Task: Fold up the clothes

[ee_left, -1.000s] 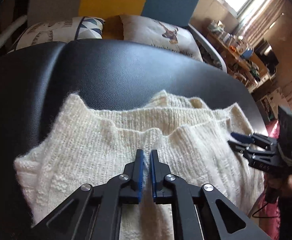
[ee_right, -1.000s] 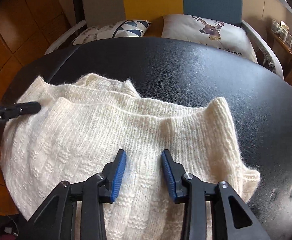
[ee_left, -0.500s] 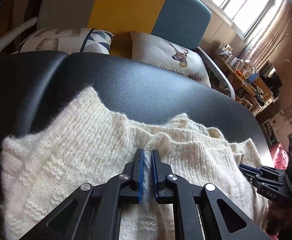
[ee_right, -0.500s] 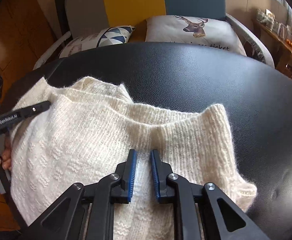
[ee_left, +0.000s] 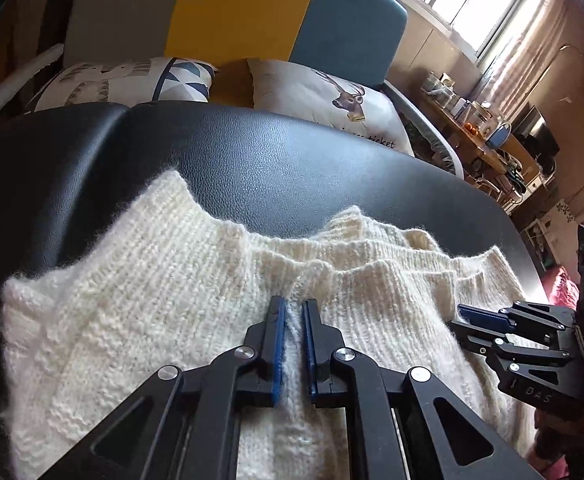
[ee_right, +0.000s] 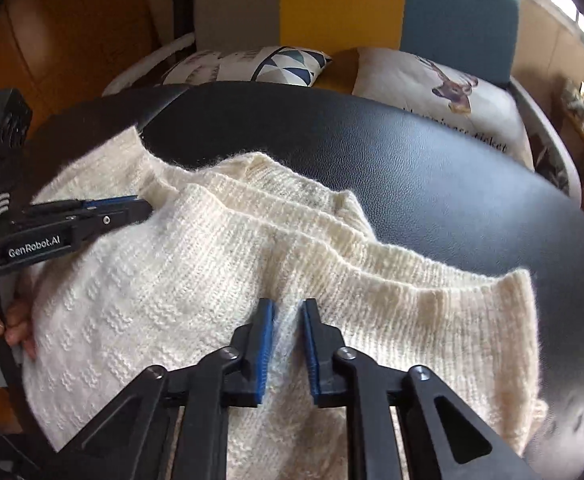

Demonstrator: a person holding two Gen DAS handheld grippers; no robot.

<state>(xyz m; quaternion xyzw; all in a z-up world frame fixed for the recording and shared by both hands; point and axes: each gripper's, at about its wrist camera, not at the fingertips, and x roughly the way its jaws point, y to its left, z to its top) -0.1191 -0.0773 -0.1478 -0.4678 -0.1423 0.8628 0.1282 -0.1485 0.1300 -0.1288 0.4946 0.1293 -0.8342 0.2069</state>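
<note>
Black leather surface (ee_left: 292, 168) is carrying the cream sweater (ee_left: 140, 304). Left gripper (ee_left: 292, 312) is pinching a ridge of its knit, and right gripper (ee_right: 286, 312) is pinching another ridge nearby.

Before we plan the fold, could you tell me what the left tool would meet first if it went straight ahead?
The left tool already pinches the sweater; straight ahead comes its ribbed edge, then probably the bare black table.
</note>
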